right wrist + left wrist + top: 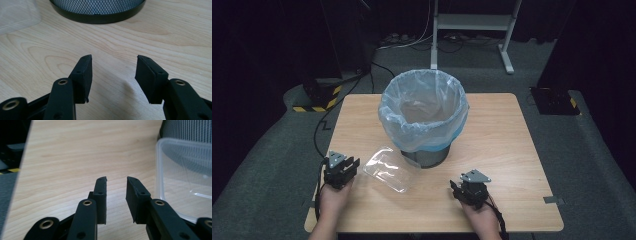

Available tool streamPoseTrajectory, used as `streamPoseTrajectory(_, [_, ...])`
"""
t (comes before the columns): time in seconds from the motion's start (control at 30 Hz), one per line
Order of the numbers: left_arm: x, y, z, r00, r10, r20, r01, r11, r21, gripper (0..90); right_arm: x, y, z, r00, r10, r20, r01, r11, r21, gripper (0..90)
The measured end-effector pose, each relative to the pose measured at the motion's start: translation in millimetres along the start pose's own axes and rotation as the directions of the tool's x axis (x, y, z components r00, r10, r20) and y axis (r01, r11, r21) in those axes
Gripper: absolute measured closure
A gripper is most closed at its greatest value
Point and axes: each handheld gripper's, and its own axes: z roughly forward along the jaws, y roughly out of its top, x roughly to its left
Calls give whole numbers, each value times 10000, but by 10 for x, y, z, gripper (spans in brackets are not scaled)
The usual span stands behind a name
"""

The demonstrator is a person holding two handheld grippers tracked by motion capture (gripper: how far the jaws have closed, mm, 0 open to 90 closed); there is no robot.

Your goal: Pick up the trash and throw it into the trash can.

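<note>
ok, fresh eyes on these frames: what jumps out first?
The bin mid-table, lined with a pale blue bag that puffs over its rim. Just in front of it to the left lies a clear plastic tray, right beside the left gripper. Both that and the right gripper sit low at the near edge of the table, jaws apart with nothing between them.
</note>
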Motion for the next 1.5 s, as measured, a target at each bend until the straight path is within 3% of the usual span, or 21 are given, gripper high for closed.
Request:
streamPoseTrajectory(0.03, [-23,-2,22,9995,11,311,-14,9999,103,697,13,-1,5,10000,-42,0,42,10000,-13,475])
streamPoseTrajectory(0.3, [-400,-136,-80,9899,506,1322,-496,9987,-107,698,77,-5,-3,9996,-242,-113,243,9997,27,471])
streamPoseTrajectory(0.5, [-800,-307,-128,9722,839,2188,-832,9965,-124,663,82,-18,-30,9996,-239,-137,239,9997,21,472])
streamPoseTrajectory(0.6, [-968,-330,-111,9645,1143,2380,-1168,9932,-39,651,83,-11,-54,9997,-195,-120,195,9998,-69,473])
streamPoseTrajectory(0.7, [-1016,-320,-90,9627,1175,2439,-1211,9926,-5,648,84,-12,-55,9998,-197,-63,196,9996,-180,473])
streamPoseTrajectory(0.83, [-968,-292,-147,9726,916,2139,-913,9958,-114,659,63,-14,-91,9997,-215,62,217,9995,-223,491])
streamPoseTrajectory(0.97, [-887,-234,-331,9798,596,1908,-483,9968,-637,640,31,1,-179,9997,-82,247,99,9974,-716,492])
streamPoseTrajectory(1.07, [-886,-170,-475,9809,539,1867,-330,9930,-1133,615,11,42,-266,9994,225,257,-193,9927,-1189,484])
streamPoseTrajectory(1.27, [-1021,-78,-526,9716,553,2301,-260,9914,-1283,526,60,158,-418,9975,616,-339,-674,9752,-2110,470])
streamPoseTrajectory(1.5, [-1206,-95,-358,9603,503,2745,-376,9980,-513,405,278,243,-291,9926,442,-1127,-637,9824,-1755,419])
